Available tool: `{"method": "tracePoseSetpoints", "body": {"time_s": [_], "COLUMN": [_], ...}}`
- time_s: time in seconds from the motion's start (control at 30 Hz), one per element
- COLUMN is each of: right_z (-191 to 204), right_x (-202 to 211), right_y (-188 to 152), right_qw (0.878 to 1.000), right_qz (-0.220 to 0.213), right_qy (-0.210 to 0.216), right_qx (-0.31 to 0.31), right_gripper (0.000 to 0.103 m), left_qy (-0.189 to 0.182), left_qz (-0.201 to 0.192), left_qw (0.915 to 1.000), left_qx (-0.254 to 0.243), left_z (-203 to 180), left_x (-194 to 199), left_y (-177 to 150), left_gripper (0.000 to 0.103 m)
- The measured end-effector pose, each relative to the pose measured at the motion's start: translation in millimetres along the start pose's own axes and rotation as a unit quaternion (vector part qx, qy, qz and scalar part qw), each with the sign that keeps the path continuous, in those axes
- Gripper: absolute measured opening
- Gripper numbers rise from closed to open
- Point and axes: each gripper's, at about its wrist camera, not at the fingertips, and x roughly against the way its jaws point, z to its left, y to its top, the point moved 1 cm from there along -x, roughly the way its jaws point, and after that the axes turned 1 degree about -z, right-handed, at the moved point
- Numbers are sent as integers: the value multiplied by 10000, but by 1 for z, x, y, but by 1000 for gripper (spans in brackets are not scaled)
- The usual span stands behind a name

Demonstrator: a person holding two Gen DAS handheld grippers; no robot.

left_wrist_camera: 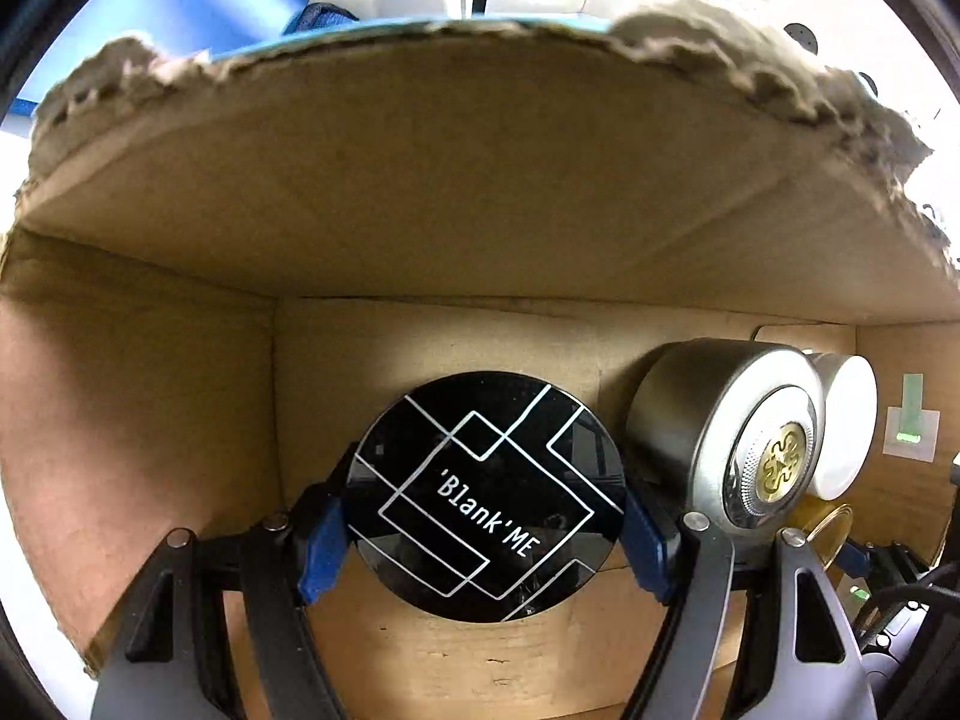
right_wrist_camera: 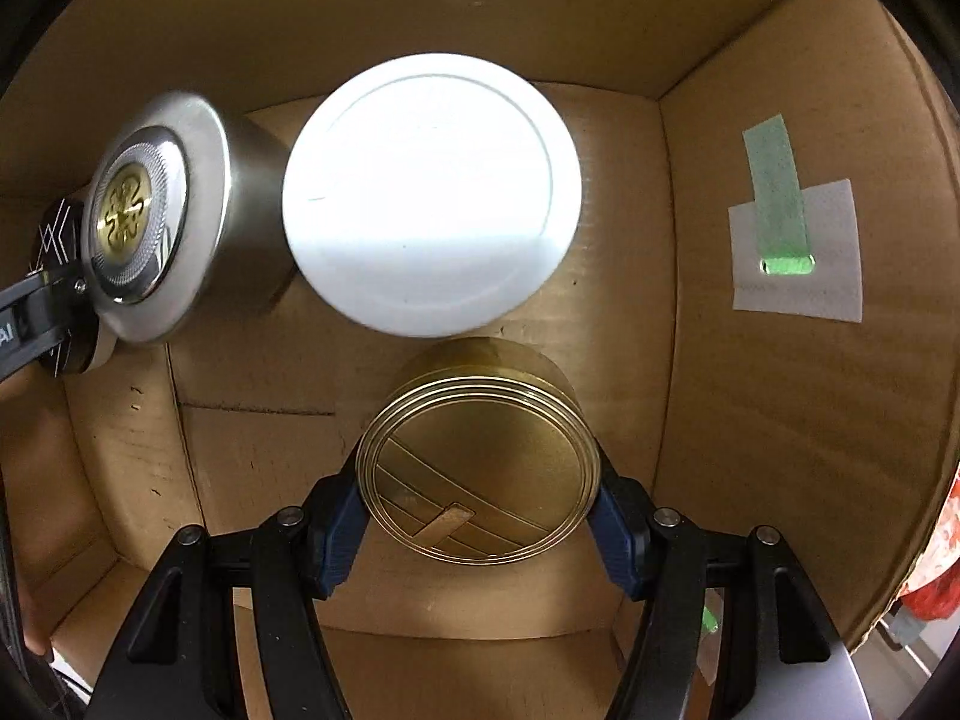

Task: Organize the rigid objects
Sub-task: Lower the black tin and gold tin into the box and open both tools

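Currently both inside the cardboard box (right_wrist_camera: pixel 750 30): left gripper (left_wrist_camera: pixel 489 531) pinches black compact (left_wrist_camera: pixel 489 498), right gripper (right_wrist_camera: pixel 477 513) pinches gold compact (right_wrist_camera: pixel 480 474), lids facing cameras; silver jar (right_wrist_camera: pixel 156 228) at 10 o'clock, white jar (right_wrist_camera: pixel 432 192) at 12.

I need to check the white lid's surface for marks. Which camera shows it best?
The right wrist view: the white lid faces it fully, though glare-washed. The left wrist view shows only its edge behind the silver jar.

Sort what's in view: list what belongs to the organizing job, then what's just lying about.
Job:
black disc, clamped in left gripper
gold tin, clamped in right gripper
silver tin
white tub
cardboard box

Lying about:
green tape on white label
blue mat outside the box
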Motion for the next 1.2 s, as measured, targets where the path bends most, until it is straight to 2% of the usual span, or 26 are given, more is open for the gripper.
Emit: {"method": "tracePoseSetpoints", "body": {"time_s": [0.13, 0.2, 0.37, 0.5, 0.6, 0.7, 0.83, 0.87, 0.97, 1.0, 1.1, 1.2], "right_z": [-4, -5, -9, -11, -15, -19, -23, -13, -23, -20, -25, -32], "right_x": [0, 1, 6, 19, 33, 50, 72, 76, 95, 96, 115, 132], "right_y": [5, 7, 5, -1, -9, -18, -29, -38, -52, -69, -79, -99], "right_qw": [10000, 9999, 9997, 9994, 9986, 9988, 9979, 9977, 9959, 9951, 9928, 9906], "right_qz": [17, 82, 135, 106, 56, -91, -295, -344, -554, -603, -765, -1026], "right_qy": [21, 115, 220, 326, 507, 446, 515, 521, 645, 719, 850, 806], "right_qx": [-25, -23, 35, 71, 110, 179, 258, 273, 324, 322, 353, 411], "right_gripper": [69, 73, 88, 96, 103, 103, 103, 103, 103, 103, 103, 103], "left_qy": [-60, -112, -252, -279, -152, -169, -117, -97, -73, -73, -49, -5], "left_qz": [291, 361, 377, 346, 200, 56, -387, -519, -816, -921, -1140, -1341], "left_qw": [9995, 9993, 9989, 9990, 9996, 9998, 9991, 9985, 9965, 9956, 9934, 9909], "left_qx": [43, 51, 84, 85, 88, 111, 146, 137, 141, 137, 150, 90], "left_z": [7, 8, 8, 6, 1, 1, -11, -15, -21, -24, -27, -36], "left_x": [-3, 1, 22, 40, 50, 67, 97, 106, 121, 129, 147, 170], "left_y": [9, 8, 1, -12, -31, -44, -62, -69, -85, -94, -113, -131], "left_gripper": [74, 78, 86, 103, 103, 103, 103, 103, 103, 103, 103, 103]}}
